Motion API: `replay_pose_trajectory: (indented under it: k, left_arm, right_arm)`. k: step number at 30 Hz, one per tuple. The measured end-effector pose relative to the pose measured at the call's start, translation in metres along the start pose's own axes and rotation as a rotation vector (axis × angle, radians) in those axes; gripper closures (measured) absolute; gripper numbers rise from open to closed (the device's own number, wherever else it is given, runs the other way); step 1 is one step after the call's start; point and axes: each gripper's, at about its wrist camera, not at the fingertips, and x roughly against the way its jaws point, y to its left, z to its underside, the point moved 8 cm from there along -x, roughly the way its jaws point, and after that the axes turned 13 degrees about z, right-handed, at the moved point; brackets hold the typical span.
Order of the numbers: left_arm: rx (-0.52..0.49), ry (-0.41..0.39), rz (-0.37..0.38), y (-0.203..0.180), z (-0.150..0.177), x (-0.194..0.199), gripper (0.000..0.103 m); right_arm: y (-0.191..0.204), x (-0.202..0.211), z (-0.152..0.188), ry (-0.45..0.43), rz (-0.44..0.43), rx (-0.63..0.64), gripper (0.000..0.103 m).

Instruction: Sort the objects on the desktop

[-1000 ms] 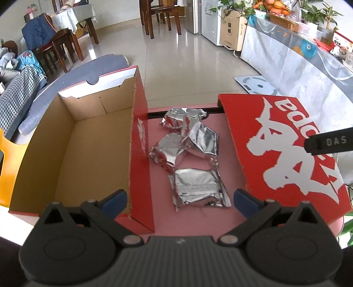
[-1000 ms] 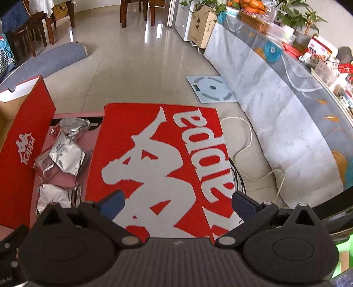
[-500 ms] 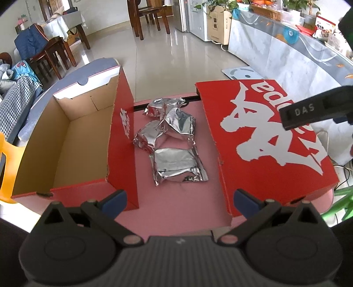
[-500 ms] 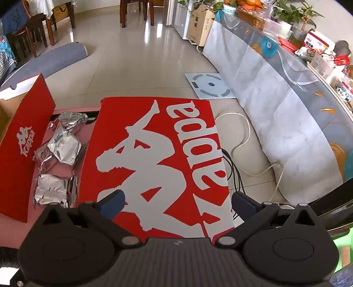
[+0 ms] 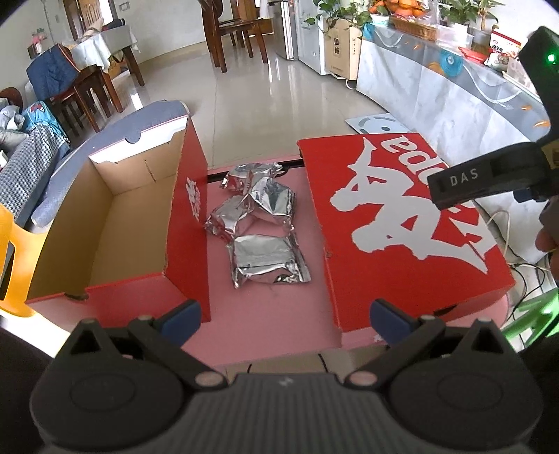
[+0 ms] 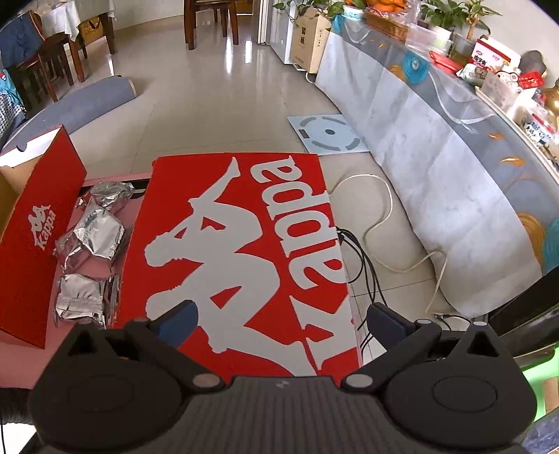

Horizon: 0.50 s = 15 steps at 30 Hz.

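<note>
Several crumpled silver foil packets [image 5: 260, 223] [image 6: 89, 241] lie on a pink table [image 5: 265, 324] between an open red cardboard box [image 5: 104, 227] [image 6: 33, 230] on the left and its red lid [image 5: 401, 223] [image 6: 244, 251] with a white logo on the right. My left gripper [image 5: 284, 316] is open, held back at the table's near edge, nothing between its blue fingertips. My right gripper [image 6: 279, 319] is open above the lid's near end, holding nothing. The right tool's body [image 5: 489, 174] shows in the left wrist view over the lid.
The open box is empty inside. Cables [image 6: 367, 251] trail on the tiled floor right of the table. A long cloth-covered counter [image 6: 454, 157] runs along the right. Wooden chairs [image 5: 230, 31] and a bathroom scale [image 6: 328, 134] stand further off.
My left gripper has pulled back and up, so box, packets and lid look smaller and further away. The right gripper has drawn back slightly over the lid. Both stay open.
</note>
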Motion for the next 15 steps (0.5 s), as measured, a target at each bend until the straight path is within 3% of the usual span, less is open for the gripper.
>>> replay_pose_trajectory:
  k: [15]
  left_arm:
    - [-0.090,-0.013,0.064,-0.052,0.004,0.016,0.000]
  right_arm:
    - [-0.042,-0.004,0.008,0.017,0.032,-0.116,0.000]
